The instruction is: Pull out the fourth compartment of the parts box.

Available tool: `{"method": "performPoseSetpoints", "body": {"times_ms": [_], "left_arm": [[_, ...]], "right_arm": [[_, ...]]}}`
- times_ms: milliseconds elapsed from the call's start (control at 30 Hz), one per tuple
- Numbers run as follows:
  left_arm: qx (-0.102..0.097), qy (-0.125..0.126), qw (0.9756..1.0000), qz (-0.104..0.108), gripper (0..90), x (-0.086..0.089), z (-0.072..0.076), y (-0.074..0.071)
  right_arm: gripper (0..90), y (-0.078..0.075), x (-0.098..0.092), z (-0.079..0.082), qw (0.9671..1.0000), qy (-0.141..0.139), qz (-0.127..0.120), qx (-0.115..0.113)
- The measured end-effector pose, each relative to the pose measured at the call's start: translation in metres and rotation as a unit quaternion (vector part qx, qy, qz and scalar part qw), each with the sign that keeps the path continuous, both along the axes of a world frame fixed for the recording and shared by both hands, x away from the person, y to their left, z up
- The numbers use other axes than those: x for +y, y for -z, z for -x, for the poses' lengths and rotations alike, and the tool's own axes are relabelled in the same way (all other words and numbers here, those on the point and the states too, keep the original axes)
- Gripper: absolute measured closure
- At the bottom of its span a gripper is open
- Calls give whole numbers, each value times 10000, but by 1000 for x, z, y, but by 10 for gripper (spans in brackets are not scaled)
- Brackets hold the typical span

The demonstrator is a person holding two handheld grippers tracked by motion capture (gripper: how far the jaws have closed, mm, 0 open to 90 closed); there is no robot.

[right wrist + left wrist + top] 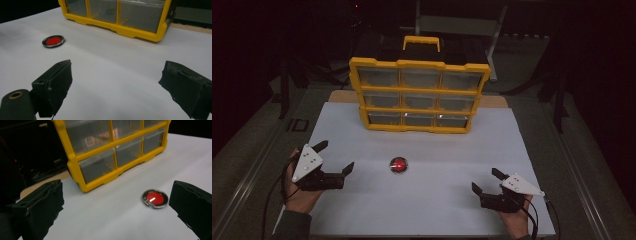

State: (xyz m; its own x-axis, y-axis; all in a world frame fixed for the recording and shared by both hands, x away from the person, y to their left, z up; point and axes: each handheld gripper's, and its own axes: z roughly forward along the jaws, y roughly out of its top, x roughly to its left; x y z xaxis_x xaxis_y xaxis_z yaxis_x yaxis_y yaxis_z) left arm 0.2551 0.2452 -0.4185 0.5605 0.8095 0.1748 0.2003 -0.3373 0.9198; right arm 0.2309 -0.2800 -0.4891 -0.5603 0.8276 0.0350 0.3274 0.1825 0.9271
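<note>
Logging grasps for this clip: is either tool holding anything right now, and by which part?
Nothing is held. The left tool and right tool are both open, apart from the red disc lying on the white board.

A yellow drawer organizer (pixel 419 95) and a round red-centred disc (pixel 399 165) are being carried directly by the white tabletop (pixel 452 200).

A small round red disc (pixel 399 165) with a dark, perhaps metal, rim lies flat on the white tabletop.
</note>
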Motion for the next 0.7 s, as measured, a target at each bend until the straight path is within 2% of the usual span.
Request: {"method": "performPoseSetpoints", "body": {"times_ms": [67, 233, 333, 467, 600, 700], "left_arm": [[-76, -18, 9999, -117, 0, -2, -3, -4], [-200, -9, 9997, -136, 0, -7, -12, -13], [-225, -21, 9997, -113, 0, -10, -18, -16], [-291, 12, 9995, 95, 0, -12, -25, -19], [-292, -3, 9995, 112, 0, -13, -32, -23], [-297, 39, 9996, -16, 0, -15, -37, -26]], "right_arm": [[92, 0, 0, 0, 10000, 17, -7, 9], [92, -1, -3, 1, 10000, 33, -42, 17], [92, -1, -2, 0, 10000, 41, -37, 24], [91, 0, -2, -1, 10000, 29, -20, 28], [91, 0, -3, -1, 10000, 24, -41, 49], [91, 1, -3, -2, 10000, 27, -64, 60]]}}
